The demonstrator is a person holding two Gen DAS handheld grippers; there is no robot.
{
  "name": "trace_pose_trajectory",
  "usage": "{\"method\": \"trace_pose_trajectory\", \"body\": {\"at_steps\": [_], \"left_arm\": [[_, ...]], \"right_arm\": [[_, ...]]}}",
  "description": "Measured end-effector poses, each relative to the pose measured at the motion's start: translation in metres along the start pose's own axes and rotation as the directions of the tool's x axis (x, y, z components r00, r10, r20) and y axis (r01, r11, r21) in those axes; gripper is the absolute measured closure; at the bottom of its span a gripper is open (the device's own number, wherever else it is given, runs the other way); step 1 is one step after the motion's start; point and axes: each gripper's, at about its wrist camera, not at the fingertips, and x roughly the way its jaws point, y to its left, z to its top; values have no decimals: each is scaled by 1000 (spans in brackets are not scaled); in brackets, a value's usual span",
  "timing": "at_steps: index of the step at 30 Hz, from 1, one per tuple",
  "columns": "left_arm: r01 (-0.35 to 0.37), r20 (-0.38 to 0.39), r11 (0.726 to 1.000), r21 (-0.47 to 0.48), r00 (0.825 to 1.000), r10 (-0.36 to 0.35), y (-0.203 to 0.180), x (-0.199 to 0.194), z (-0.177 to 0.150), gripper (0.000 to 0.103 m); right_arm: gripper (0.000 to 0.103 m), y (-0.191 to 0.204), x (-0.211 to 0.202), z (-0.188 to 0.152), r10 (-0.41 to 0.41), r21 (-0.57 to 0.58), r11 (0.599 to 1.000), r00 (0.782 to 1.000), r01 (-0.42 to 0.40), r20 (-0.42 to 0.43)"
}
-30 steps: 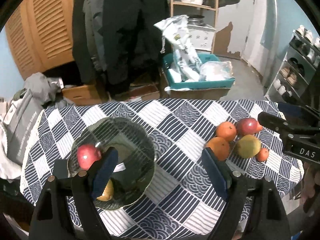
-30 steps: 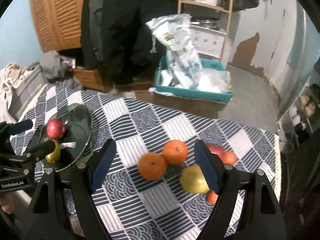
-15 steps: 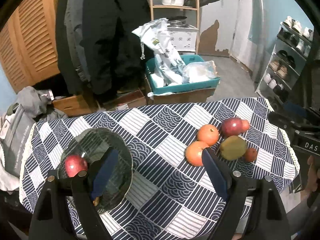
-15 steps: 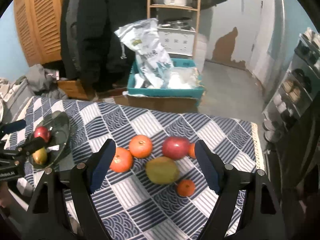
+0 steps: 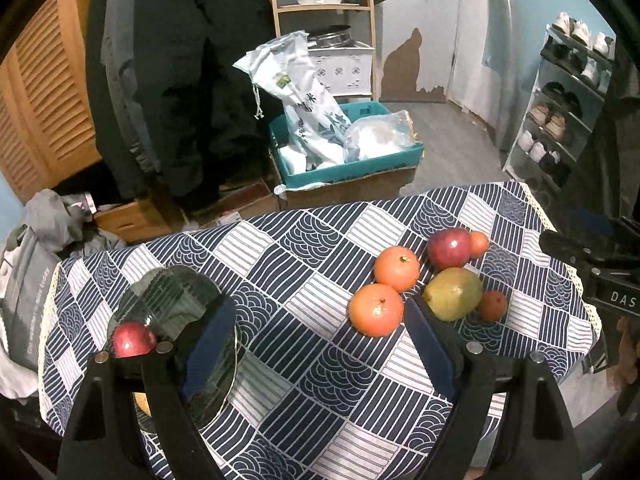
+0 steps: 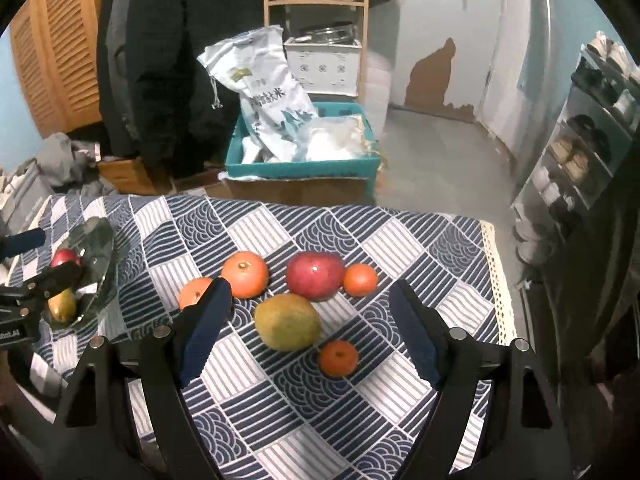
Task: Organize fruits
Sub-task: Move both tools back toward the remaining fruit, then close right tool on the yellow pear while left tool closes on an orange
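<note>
Right wrist view is showing the right gripper (image 6: pixel 308 324) hanging spread and empty above the mango (image 6: pixel 287 322); left gripper (image 5: pixel 320 344) likewise gaping by the glass plate (image 5: pixel 176 300). Risk: closing jaws are likely nudging the neighbouring small orange (image 6: pixel 338 358) towards the table edge.

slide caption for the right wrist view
Open right tool above a mango among oranges and an apple on a patterned tablecloth.

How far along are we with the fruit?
Done: a red apple and a yellow-green fruit sit in the glass bowl. In hand: nothing; left claw and right claw are open. Left: six fruits on the tablecloth, including the mango.
</note>
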Motion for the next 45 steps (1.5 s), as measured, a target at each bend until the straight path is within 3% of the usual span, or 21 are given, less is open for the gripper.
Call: {"method": "trace_pose_trajectory", "body": {"at_steps": [14, 25, 45], "left_arm": [[-32, -70, 998, 49, 997, 35, -18, 55, -6, 15], [-11, -116, 999, 53, 993, 17, -21, 104, -14, 15], [46, -173, 998, 34, 984, -39, -21, 140, -21, 15]], "right_arm": [[21, -5, 62, -12, 42, 13, 999, 990, -41, -138], [19, 0, 133, -31, 92, 42, 996, 953, -83, -288], [23, 17, 185, -50, 116, -5, 992, 918, -127, -378]]}}
